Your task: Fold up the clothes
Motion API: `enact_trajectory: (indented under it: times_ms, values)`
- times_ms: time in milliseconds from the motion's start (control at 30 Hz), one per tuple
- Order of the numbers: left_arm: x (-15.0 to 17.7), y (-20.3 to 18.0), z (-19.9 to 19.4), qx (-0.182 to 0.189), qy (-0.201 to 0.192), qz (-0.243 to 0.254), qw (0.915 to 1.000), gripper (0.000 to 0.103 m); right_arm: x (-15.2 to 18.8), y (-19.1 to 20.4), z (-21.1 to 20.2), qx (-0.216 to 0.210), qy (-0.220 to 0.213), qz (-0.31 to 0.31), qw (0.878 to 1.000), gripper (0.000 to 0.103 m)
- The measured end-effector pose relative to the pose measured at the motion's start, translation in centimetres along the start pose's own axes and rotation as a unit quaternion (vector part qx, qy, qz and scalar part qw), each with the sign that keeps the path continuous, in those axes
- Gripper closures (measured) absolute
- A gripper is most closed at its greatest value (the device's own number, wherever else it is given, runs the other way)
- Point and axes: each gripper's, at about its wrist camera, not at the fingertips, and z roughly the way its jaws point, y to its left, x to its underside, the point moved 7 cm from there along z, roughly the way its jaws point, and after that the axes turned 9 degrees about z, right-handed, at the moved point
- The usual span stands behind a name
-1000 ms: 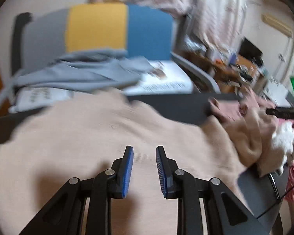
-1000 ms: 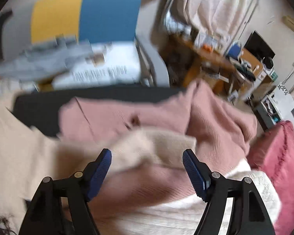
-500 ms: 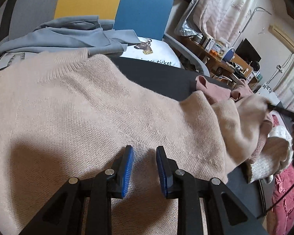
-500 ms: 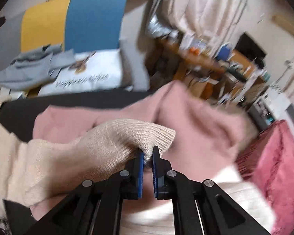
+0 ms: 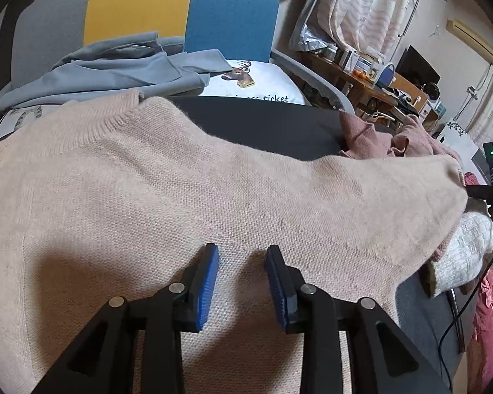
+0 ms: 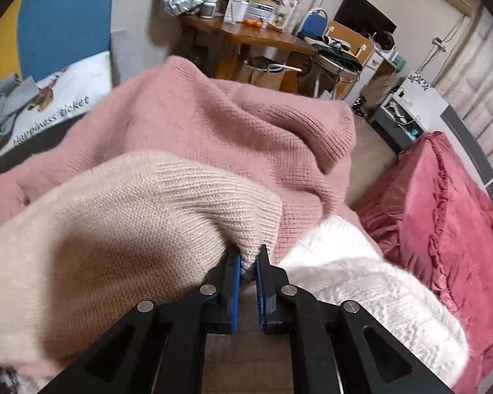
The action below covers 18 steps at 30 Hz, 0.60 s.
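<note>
**Thin pinch on a stretched sleeve**

Right hand-held gripper [image 6: 248,259] pinching only the cuff tip of the beige sweater [image 5: 180,190], sleeve drawn out toward 3 o'clock over the pink sweater [image 6: 233,124]. Left hand-held gripper [image 5: 241,262] spread, hovering above the body panel on the dark tabletop [image 5: 266,124]. Likely risks: cuff slipping free under tension; unpinned body dragging sideways; pink knit snagged and dragged along.

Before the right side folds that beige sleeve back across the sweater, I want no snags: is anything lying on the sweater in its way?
Nothing visible lies on the beige sweater; only the left gripper hovers open above it.
</note>
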Motion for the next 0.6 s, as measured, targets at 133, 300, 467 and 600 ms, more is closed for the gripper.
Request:
enact_trajectory:
  times_ms: [133, 300, 467, 600]
  values:
    - [0.0, 0.5, -0.8, 0.028, 0.006, -0.021, 0.9994, 0.071, -1.2, -2.1, -4.4, -0.02, -0.039, 0.078, 0.996, 0.056]
    - [1.2, 2.9, -4.4, 0.015, -0.006, -0.054, 0.9984, 0.071, -1.5, 2.5, -13.6, -0.079, -0.149, 0.053, 0.984, 0.048]
    - [3.7, 6.3, -8.0, -0.055, -0.02, -0.052, 0.9969, 0.071, 4.6, 17.9, -18.2, -0.243, -0.115, -0.077, 0.96, 0.048]
    - [6.7, 9.3, -9.3, -0.084, -0.006, -0.083, 0.993, 0.071, 10.7, 27.4, -17.2, -0.297, -0.051, -0.156, 0.941, 0.065]
